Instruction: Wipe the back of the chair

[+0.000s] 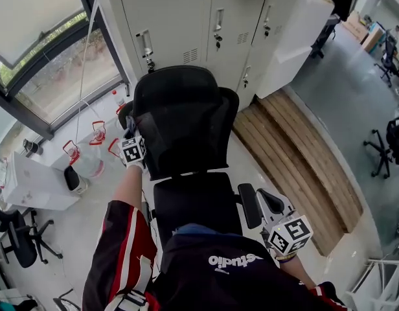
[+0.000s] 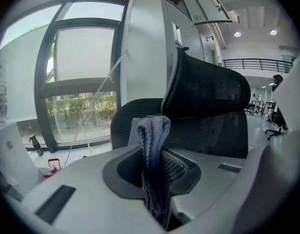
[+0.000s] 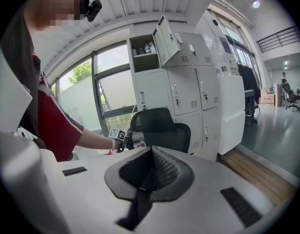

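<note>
A black mesh office chair (image 1: 186,118) stands in front of me, its back and headrest facing me in the head view. My left gripper (image 1: 131,133) is at the left edge of the chair back, shut on a grey-blue cloth (image 2: 152,140) that hangs folded between its jaws. In the left gripper view the chair back (image 2: 208,111) rises just beyond the cloth. My right gripper (image 1: 272,203) is low at the right, beside the chair's right armrest (image 1: 249,205), shut with nothing in it. In the right gripper view that gripper (image 3: 151,167) looks toward the chair (image 3: 157,128) and the left gripper (image 3: 121,138).
White metal lockers (image 1: 206,24) stand right behind the chair, one upper door open (image 3: 167,38). A wooden platform (image 1: 296,154) runs along the right. A large window (image 1: 50,50) and red-handled water jugs (image 1: 89,154) are at the left. Other office chairs (image 1: 18,238) stand nearby.
</note>
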### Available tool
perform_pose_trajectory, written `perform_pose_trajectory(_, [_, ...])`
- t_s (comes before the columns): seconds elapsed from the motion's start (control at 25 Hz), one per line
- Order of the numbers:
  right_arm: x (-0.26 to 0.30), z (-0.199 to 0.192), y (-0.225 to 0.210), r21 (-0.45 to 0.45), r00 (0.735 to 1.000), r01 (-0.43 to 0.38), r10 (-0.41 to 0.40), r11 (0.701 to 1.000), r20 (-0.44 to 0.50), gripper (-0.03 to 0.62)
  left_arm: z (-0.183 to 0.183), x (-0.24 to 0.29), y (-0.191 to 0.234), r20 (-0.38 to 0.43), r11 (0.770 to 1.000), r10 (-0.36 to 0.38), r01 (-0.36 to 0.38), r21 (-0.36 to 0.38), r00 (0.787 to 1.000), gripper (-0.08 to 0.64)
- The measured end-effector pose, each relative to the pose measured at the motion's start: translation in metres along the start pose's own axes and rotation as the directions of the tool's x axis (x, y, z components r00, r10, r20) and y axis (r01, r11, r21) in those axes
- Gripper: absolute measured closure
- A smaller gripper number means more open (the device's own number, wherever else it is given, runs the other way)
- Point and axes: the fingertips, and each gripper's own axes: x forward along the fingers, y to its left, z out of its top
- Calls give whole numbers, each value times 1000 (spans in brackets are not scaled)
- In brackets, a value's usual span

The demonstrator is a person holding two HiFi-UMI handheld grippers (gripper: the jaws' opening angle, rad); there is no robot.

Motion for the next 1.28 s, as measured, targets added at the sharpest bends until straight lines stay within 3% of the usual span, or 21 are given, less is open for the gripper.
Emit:
perform_pose_trajectory(0.44, [-9,-2,-20,36,998,68,-68,997,8,577,5,23,-72,35,994,-78,81,-71,996,492])
perform_pose_trajectory(0.84, [-6,0,-30,56,995,101,-102,993,11,577,10,43,-138,25,982,-185,186,-45,982,494])
perform_pose_trajectory(1.28, [-6,-6,-43,81,987,160,-160,984,-4,577,17,66,-235,-5,934,-357,357,-26,934,499])
